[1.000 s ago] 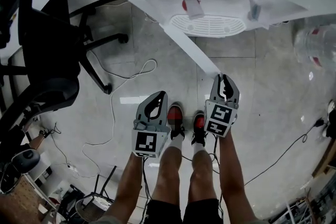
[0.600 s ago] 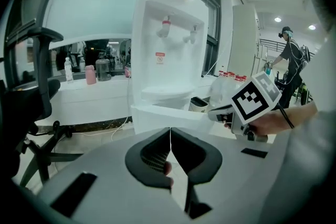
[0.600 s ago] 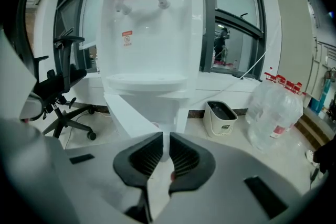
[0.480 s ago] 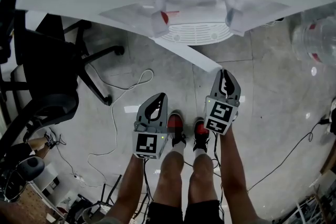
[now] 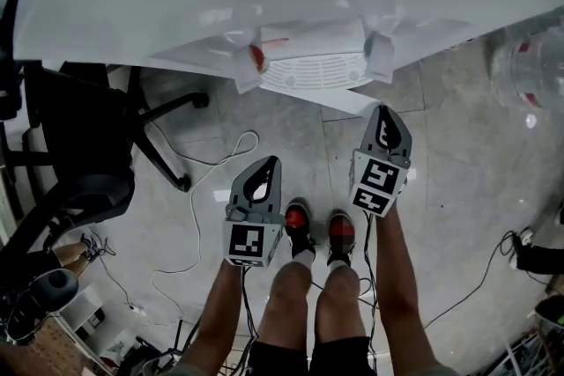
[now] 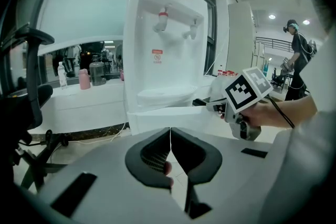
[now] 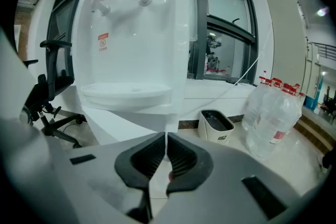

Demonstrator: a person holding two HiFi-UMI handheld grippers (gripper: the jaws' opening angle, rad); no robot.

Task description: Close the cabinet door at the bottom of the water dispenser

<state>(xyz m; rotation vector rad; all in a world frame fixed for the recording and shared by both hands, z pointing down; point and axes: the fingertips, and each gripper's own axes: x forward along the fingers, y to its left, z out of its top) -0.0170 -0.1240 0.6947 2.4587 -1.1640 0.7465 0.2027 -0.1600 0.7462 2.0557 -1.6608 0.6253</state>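
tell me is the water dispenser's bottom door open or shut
Open: the cabinet door angles out from under the water dispenser, not flush with its front.

The left gripper (image 6: 170, 131) has its jaws pressed together, with nothing between them. Ahead stands a white water dispenser (image 6: 165, 44) — its cabinet door (image 6: 163, 118) swung out low — and the right gripper (image 6: 207, 104) is near the door's edge.

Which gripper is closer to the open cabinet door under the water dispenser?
Right. The right gripper, jaws together, has its tip by the free edge of the cabinet door; the left gripper is farther back, off to the door's left.
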